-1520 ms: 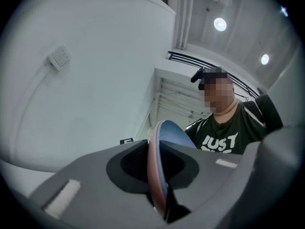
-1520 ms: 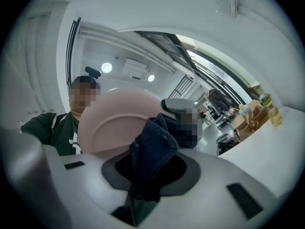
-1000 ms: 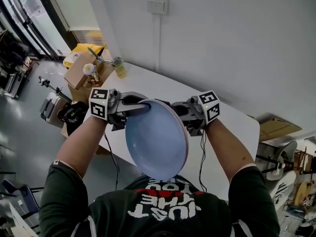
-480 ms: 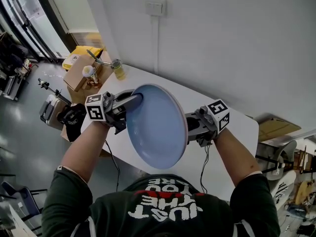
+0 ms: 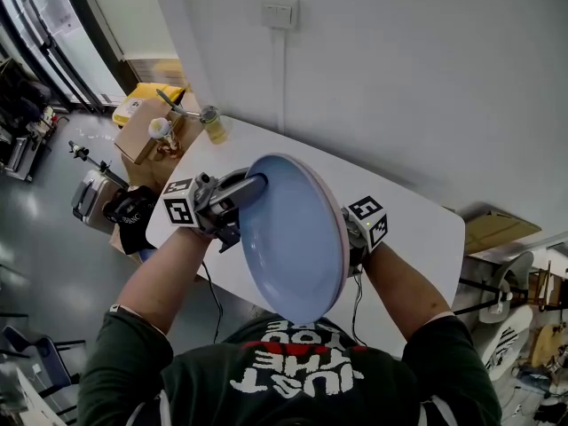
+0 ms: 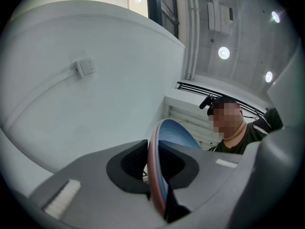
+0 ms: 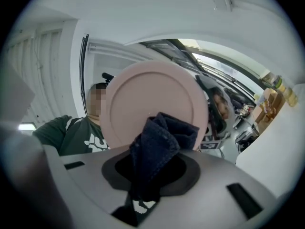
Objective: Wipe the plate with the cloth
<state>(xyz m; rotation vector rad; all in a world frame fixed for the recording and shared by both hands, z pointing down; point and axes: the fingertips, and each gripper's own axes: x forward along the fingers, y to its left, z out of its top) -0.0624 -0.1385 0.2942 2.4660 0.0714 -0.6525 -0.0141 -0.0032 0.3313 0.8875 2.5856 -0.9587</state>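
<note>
A round plate [image 5: 293,238], blue on its upper face and pink underneath [image 7: 152,104], is held up on edge above the white table [image 5: 417,229]. My left gripper [image 5: 244,189] is shut on the plate's far left rim [image 6: 155,175], which stands edge-on between its jaws. My right gripper [image 7: 150,173] is shut on a folded dark blue cloth [image 7: 157,149]. The cloth lies against the pink underside, low on the plate. In the head view the plate hides the right gripper's jaws; only its marker cube [image 5: 366,221] shows.
At the table's far left end stand a yellowish jar [image 5: 213,122] and a cardboard box with small items [image 5: 151,131]. A wall with a switch plate [image 5: 280,11] rises behind the table. Floor clutter lies to the left.
The plate has tilted more upright and shifted slightly right. My right gripper has moved in behind the plate, so its jaws are now hidden in the head view. The left gripper rose a little.
</note>
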